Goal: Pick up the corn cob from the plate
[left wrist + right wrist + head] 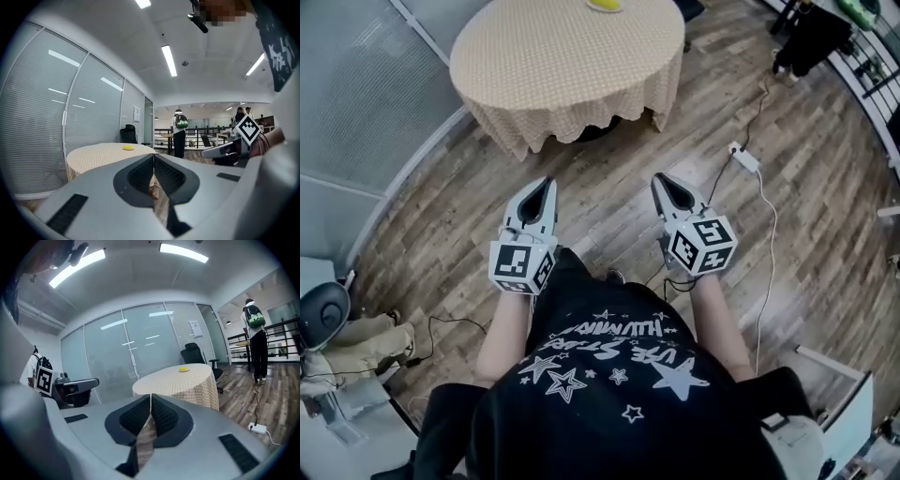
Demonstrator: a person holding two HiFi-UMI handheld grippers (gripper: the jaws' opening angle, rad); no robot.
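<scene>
Nearest is the person's black shirt (609, 394); just past it the left claw (547, 184) and right claw (660, 179) are each pressed together on nothing. Well ahead, the yellow corn cob (605, 5) lies at the round bench's (553, 66) far edge. It is probably light, stiff and bumpy, so gripping across its middle looks safest.

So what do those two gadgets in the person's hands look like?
The left gripper and right gripper are alike: pale grey tapered shells with black ribbed pads, each carrying a white cube printed with black square markers. The person wears a black short-sleeved T-shirt with white stars.
</scene>
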